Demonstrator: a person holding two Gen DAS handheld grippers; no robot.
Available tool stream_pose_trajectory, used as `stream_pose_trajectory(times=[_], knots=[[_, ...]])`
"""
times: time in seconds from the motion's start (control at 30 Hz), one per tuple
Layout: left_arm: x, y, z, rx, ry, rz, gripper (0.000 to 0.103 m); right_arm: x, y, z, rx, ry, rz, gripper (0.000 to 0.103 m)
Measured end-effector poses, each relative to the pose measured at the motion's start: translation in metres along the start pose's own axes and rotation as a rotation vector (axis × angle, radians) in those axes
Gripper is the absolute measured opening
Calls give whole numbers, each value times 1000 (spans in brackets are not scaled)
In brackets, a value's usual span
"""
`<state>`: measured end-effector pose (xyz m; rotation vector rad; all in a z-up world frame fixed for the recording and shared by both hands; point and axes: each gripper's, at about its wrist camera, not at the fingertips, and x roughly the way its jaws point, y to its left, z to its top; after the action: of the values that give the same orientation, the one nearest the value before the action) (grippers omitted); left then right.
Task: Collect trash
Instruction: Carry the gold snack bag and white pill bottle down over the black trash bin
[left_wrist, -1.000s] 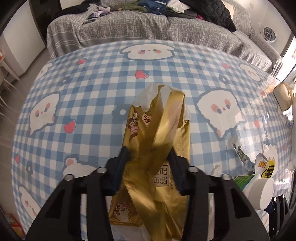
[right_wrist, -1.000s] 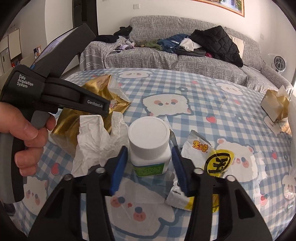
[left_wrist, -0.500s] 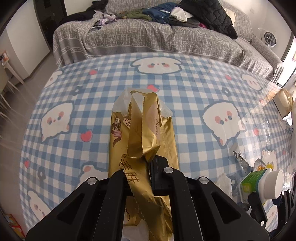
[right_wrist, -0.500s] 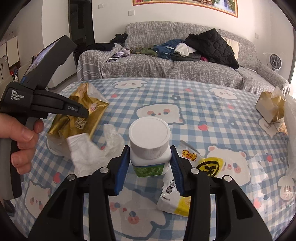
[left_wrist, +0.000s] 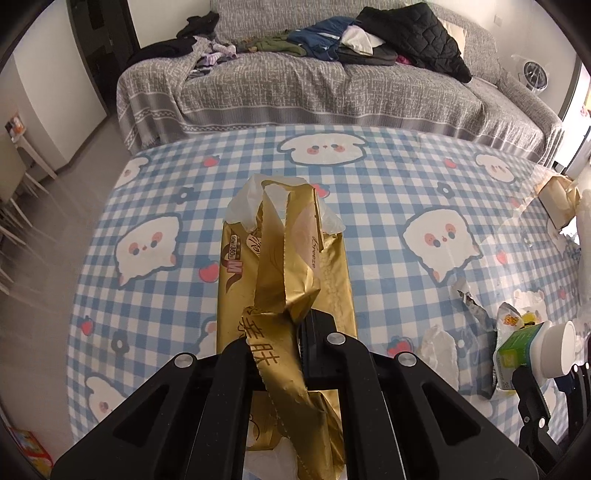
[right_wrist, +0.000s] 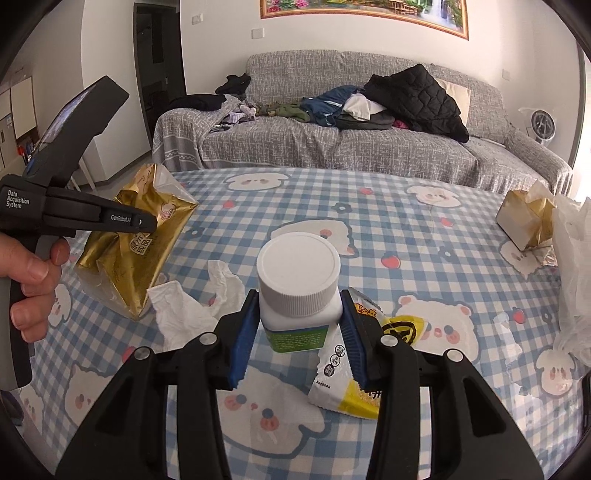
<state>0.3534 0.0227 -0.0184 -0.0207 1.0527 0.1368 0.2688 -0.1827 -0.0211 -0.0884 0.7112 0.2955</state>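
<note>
My left gripper (left_wrist: 282, 343) is shut on the torn flap of a gold tissue pack (left_wrist: 286, 258) and holds it just above the checked tablecloth (left_wrist: 388, 192). The pack (right_wrist: 136, 240) and left gripper (right_wrist: 142, 221) also show in the right wrist view. My right gripper (right_wrist: 297, 328) is shut on a white pill bottle (right_wrist: 297, 288) with a green label, lifted off the table. The bottle (left_wrist: 535, 350) shows at the right edge of the left wrist view.
A crumpled white tissue (right_wrist: 195, 306) and a yellow-white snack wrapper (right_wrist: 354, 373) lie under the bottle. A second gold pack (right_wrist: 524, 221) and a white plastic bag (right_wrist: 572, 273) sit at the right. A grey sofa (right_wrist: 332, 147) with clothes stands beyond the table.
The left gripper closed on the gold pack's flap and lifted it. The right gripper raised the pill bottle higher off the table.
</note>
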Motion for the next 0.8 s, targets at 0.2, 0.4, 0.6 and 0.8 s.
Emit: stream_pose_trajectory(times=[0.2, 0.4, 0.6, 0.8], knots=[[-22, 1, -9, 4, -3, -12, 3, -22, 7, 5, -11, 1, 1, 41], [-40, 3, -35, -10, 8, -16, 3, -48, 12, 8, -11, -10, 13, 41], [-42, 5, -78, -35, 55, -30, 3, -77, 18, 2, -6, -28, 23, 41], [-64, 5, -104, -39, 32, -19, 3, -96, 23, -9, -14, -13, 24, 41]])
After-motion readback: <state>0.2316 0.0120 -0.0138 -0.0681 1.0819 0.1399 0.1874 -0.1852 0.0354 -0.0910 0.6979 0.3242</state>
